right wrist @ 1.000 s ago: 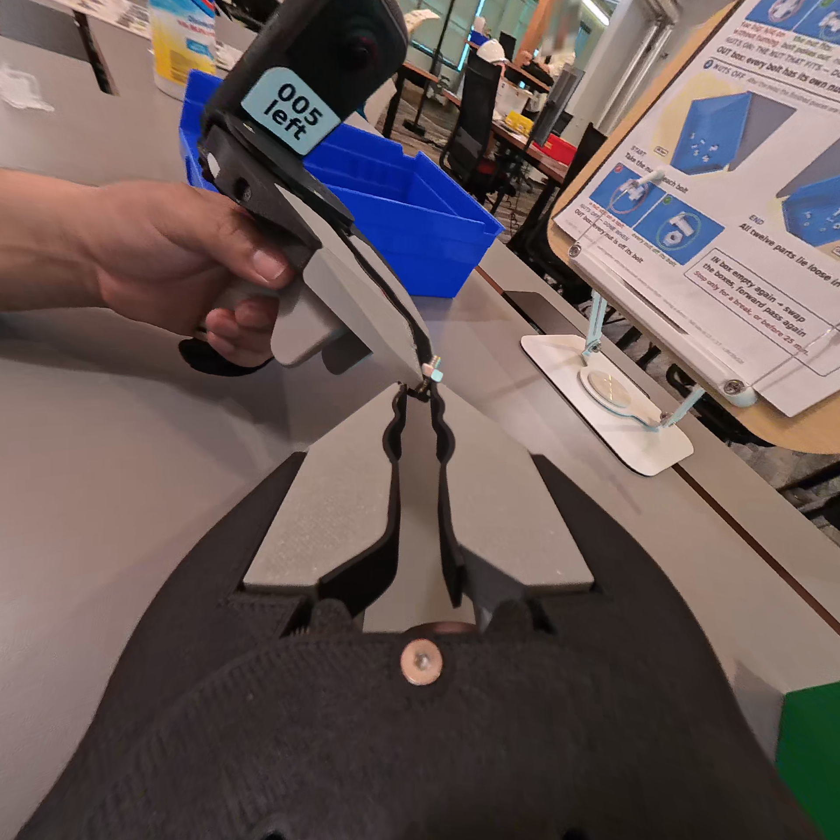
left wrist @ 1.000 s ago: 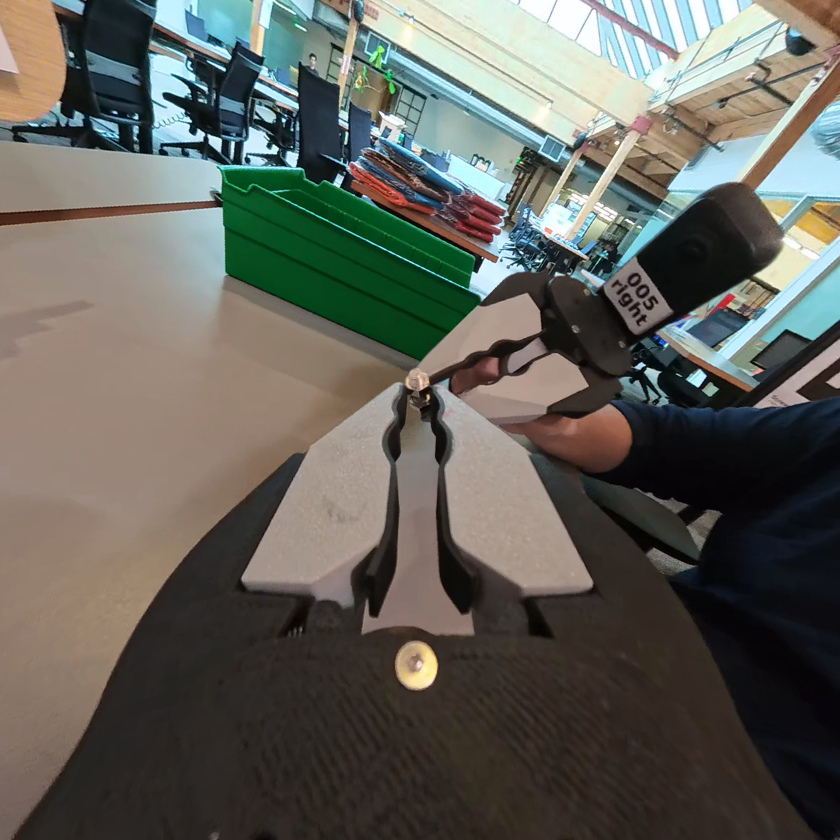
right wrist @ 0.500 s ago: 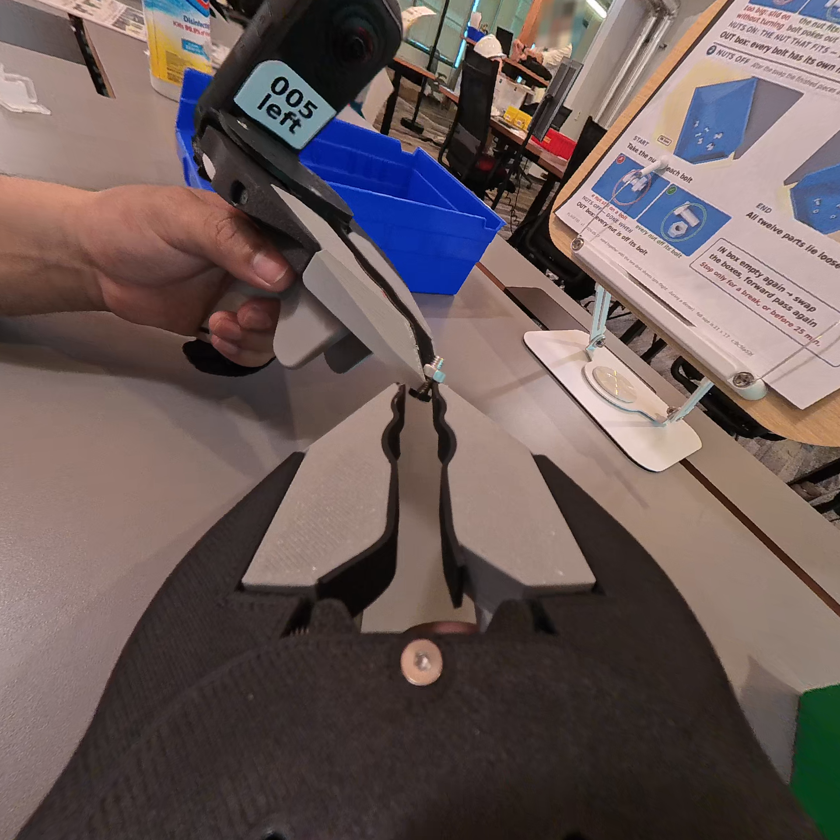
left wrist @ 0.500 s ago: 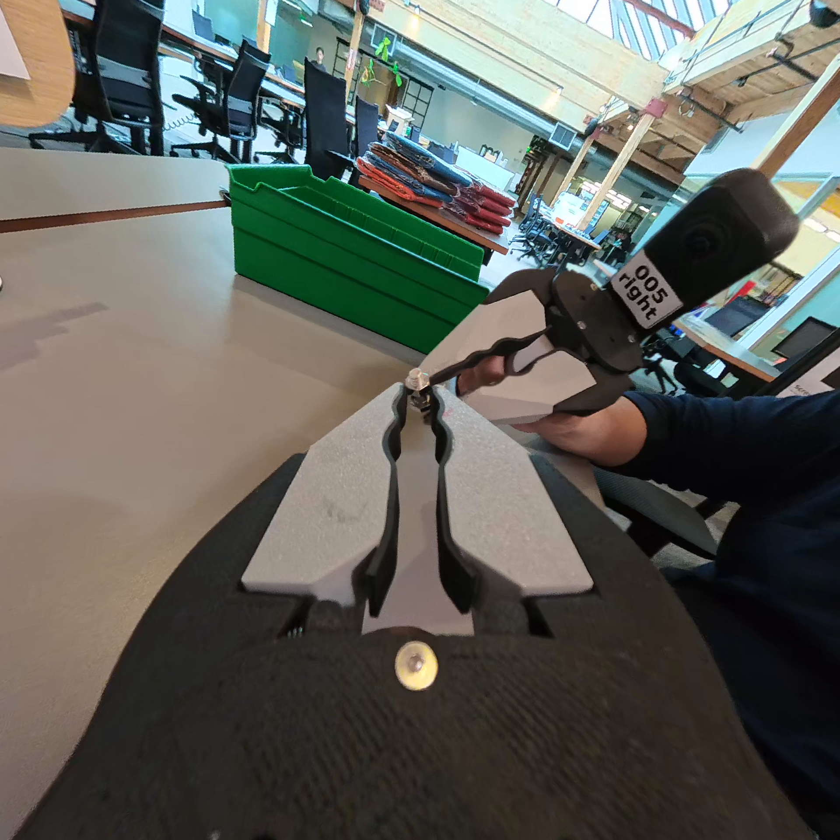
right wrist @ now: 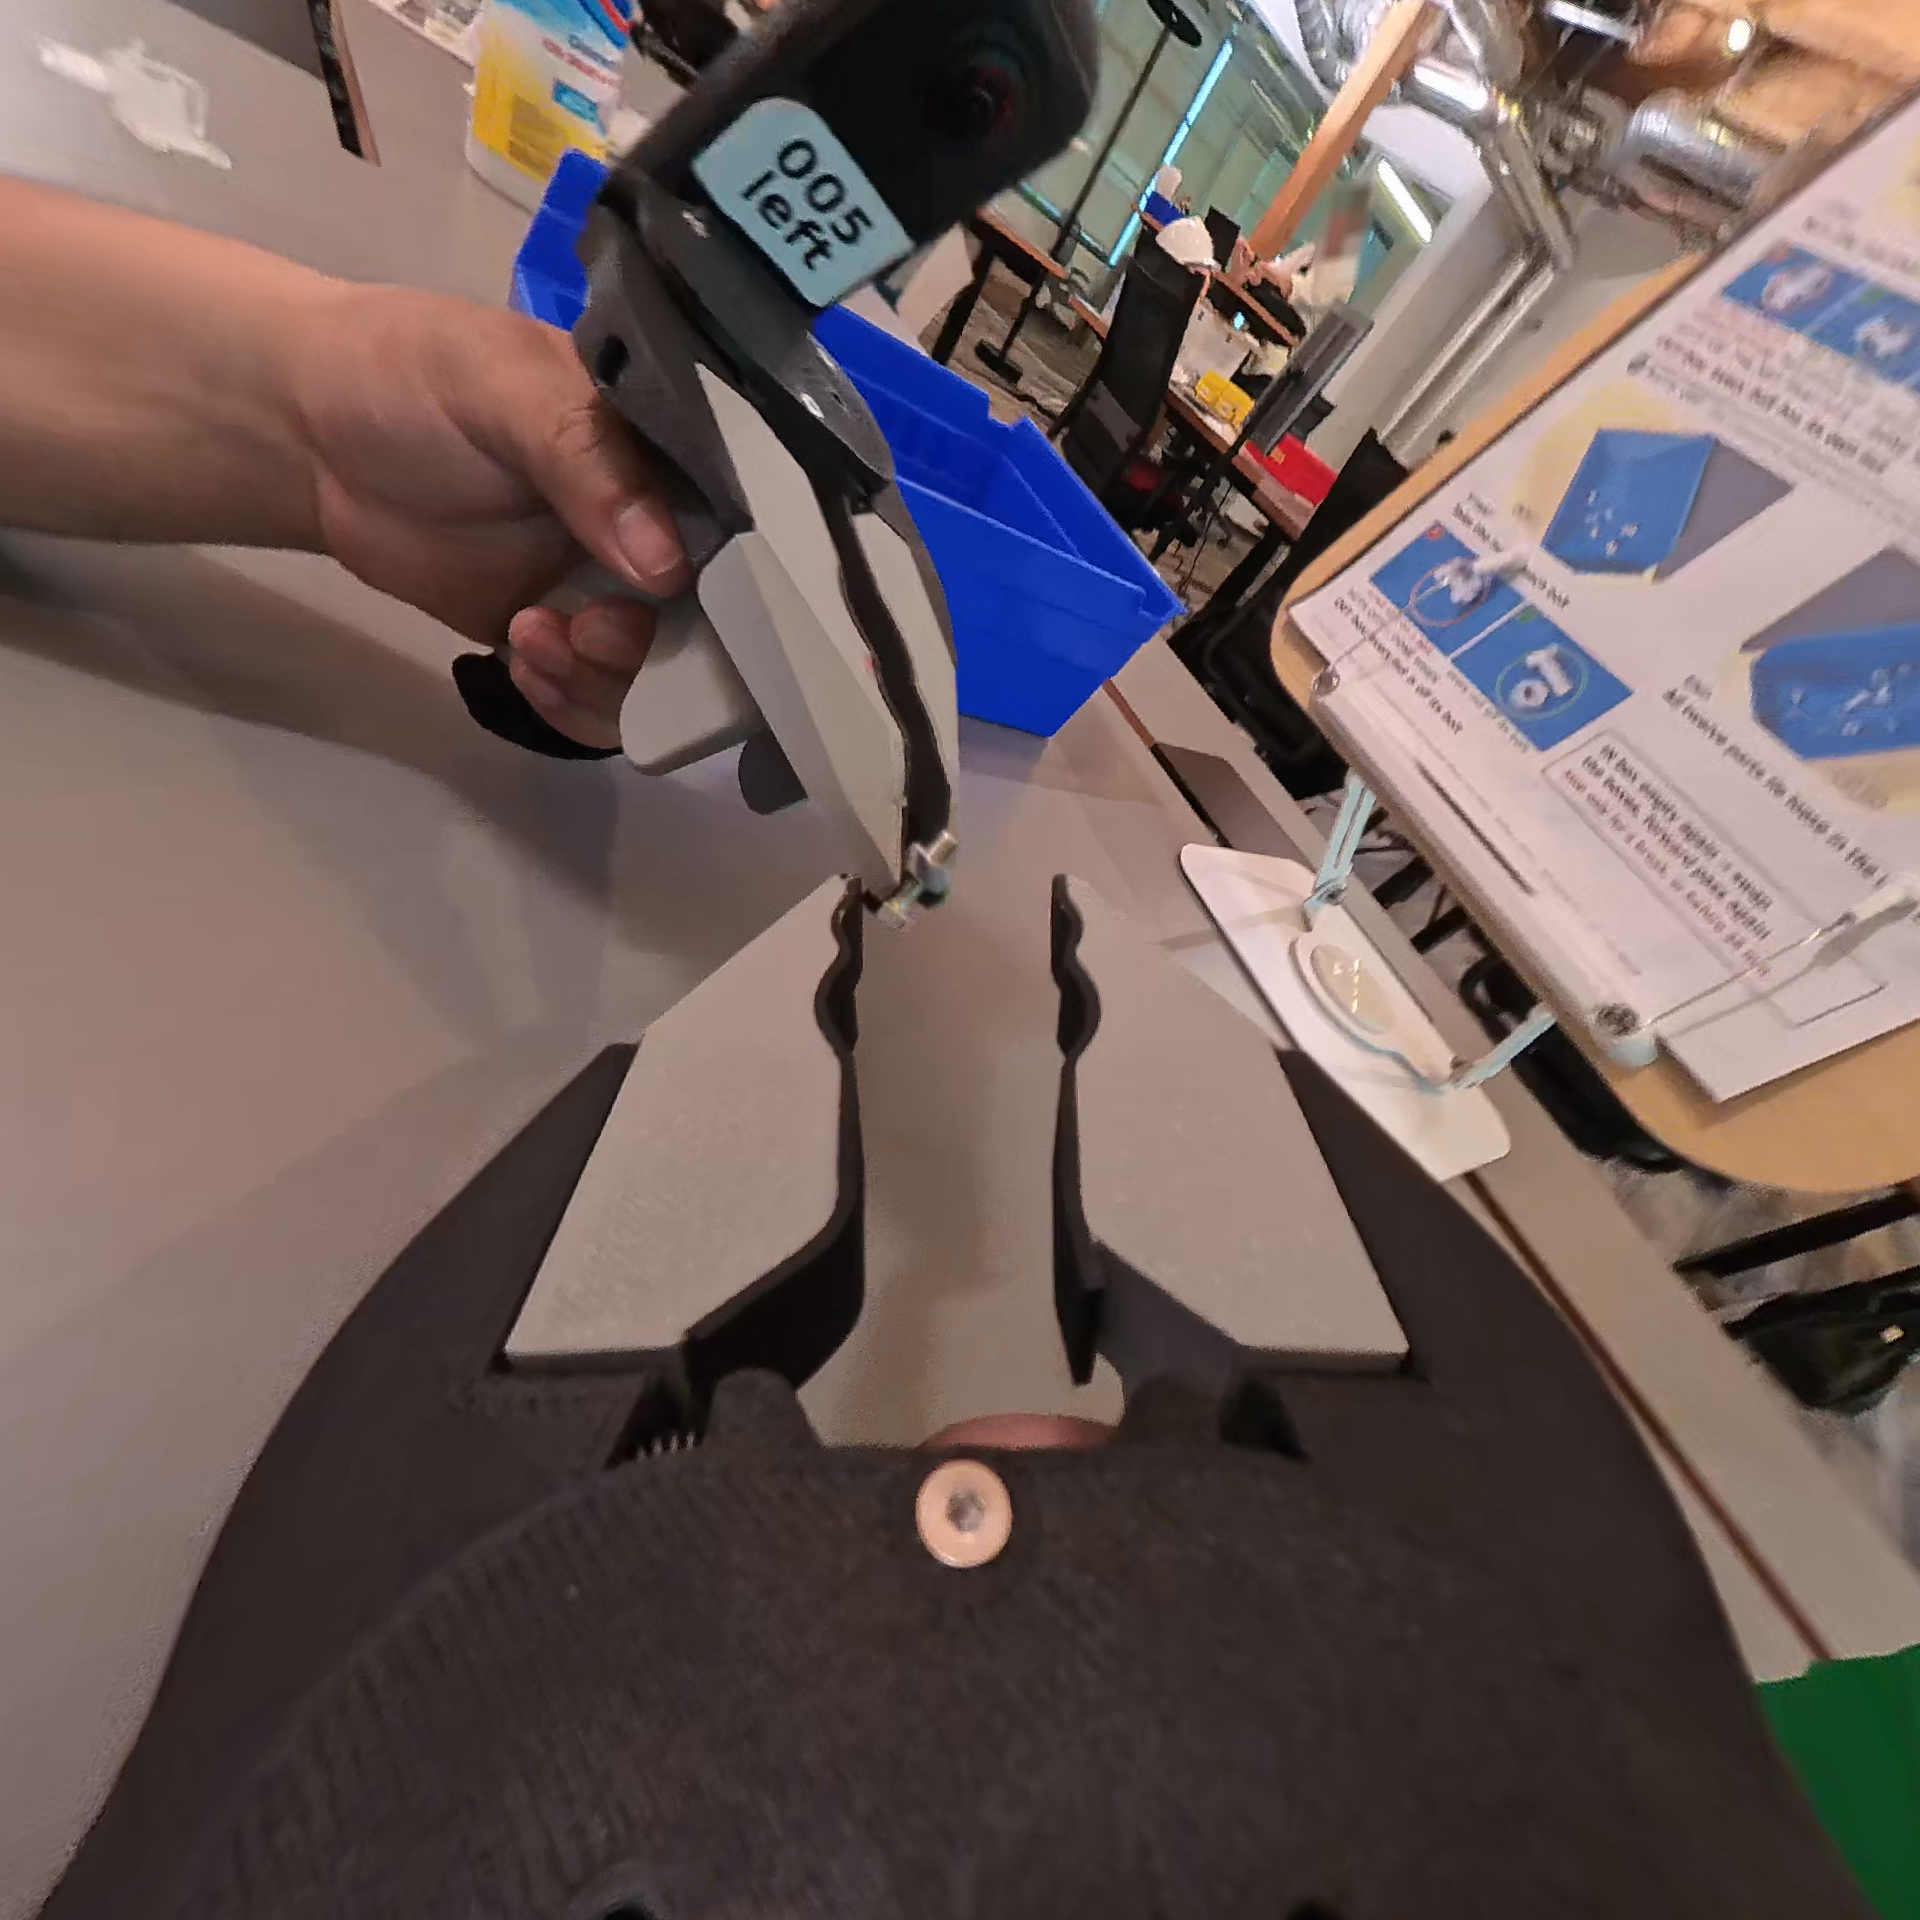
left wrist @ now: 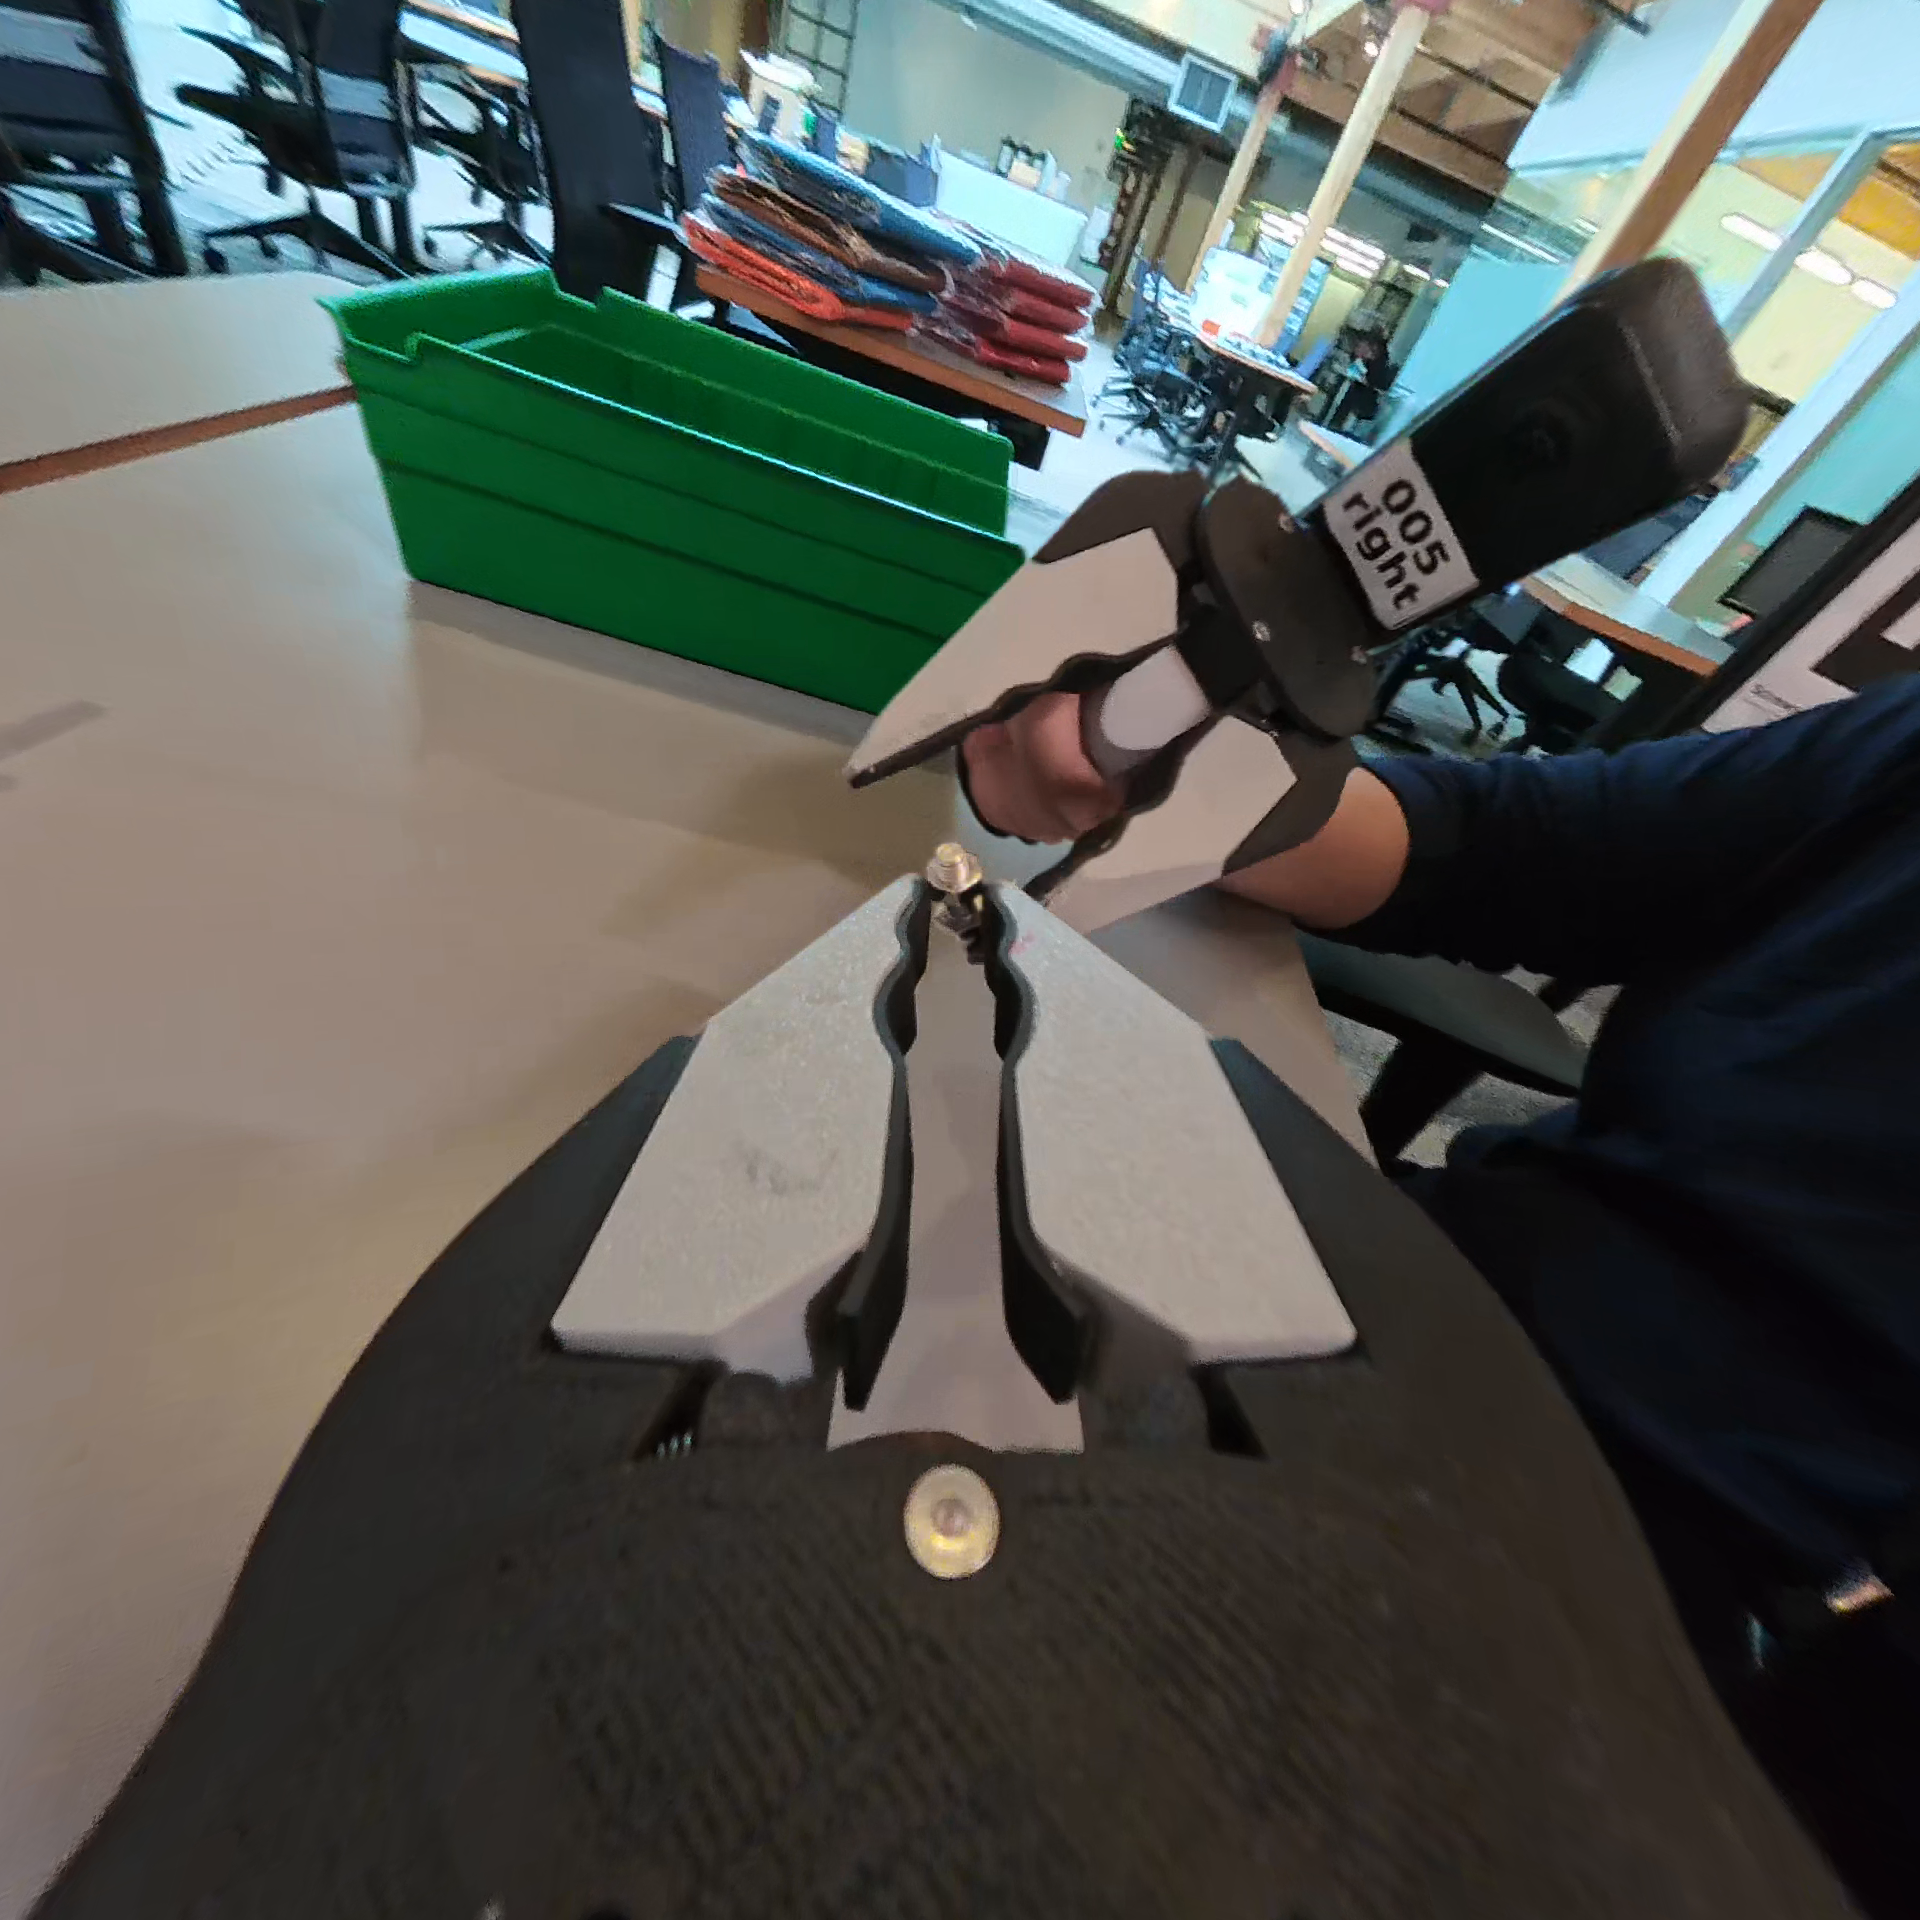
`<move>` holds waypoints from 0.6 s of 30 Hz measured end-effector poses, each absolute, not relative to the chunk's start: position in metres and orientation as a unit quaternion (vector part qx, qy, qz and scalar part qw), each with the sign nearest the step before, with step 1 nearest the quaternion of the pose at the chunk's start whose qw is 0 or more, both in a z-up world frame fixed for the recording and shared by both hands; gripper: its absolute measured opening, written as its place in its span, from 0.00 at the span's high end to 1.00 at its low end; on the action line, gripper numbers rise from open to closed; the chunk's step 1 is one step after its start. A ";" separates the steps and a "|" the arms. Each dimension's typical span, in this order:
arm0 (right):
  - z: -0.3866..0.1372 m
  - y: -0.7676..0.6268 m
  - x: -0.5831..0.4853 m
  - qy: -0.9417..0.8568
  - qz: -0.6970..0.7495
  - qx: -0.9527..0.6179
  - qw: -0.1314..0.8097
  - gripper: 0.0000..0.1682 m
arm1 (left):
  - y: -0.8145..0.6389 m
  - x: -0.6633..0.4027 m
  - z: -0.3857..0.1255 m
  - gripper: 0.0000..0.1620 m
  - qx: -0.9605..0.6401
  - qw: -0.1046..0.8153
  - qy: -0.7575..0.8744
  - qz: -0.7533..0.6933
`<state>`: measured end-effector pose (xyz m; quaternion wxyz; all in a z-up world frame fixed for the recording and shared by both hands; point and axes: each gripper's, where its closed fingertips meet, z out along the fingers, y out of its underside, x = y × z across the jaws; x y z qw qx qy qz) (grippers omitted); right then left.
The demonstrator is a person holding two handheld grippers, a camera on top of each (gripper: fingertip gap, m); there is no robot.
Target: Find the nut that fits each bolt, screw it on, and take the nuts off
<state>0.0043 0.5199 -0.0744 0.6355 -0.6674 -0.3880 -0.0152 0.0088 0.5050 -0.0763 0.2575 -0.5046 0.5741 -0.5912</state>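
Note:
My left gripper (left wrist: pixel 951 904) is shut on a small silver bolt (left wrist: pixel 948 868) and holds it above the table. The bolt sticks out past the fingertips, and what looks like a nut sits on it. In the right wrist view the left gripper (right wrist: pixel 914 883) comes in from the upper left with the bolt (right wrist: pixel 923 881) at its tip. My right gripper (right wrist: pixel 954 896) is open and empty, with its left fingertip (right wrist: pixel 847 909) just beside the bolt. In the left wrist view the right gripper (left wrist: pixel 940 831) is open, its jaws spread just beyond the bolt.
A green bin (left wrist: pixel 675 520) stands on the table behind the right gripper. A blue bin (right wrist: pixel 1018 582) stands behind the left gripper. An instruction board (right wrist: pixel 1662 644) on a white stand (right wrist: pixel 1351 997) is at the right. A wipes canister (right wrist: pixel 540 94) stands far left. My two grippers' fingertips are within a few centimetres of each other.
My right gripper was shut on the bolt's end at the left gripper's tip. It has opened, let go and drawn back slightly. The left gripper still holds the bolt.

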 end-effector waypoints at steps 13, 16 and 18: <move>-0.098 0.514 -0.007 -0.475 -0.099 -0.644 0.592 0.90 | 0.498 0.009 -0.099 0.95 -0.538 0.182 0.578 -0.587; -0.101 0.513 -0.008 -0.485 -0.111 -0.640 0.585 0.90 | 0.497 0.008 -0.102 0.95 -0.541 0.178 0.583 -0.579; -0.102 0.513 -0.008 -0.490 -0.112 -0.639 0.583 0.90 | 0.496 0.008 -0.104 0.95 -0.541 0.177 0.587 -0.576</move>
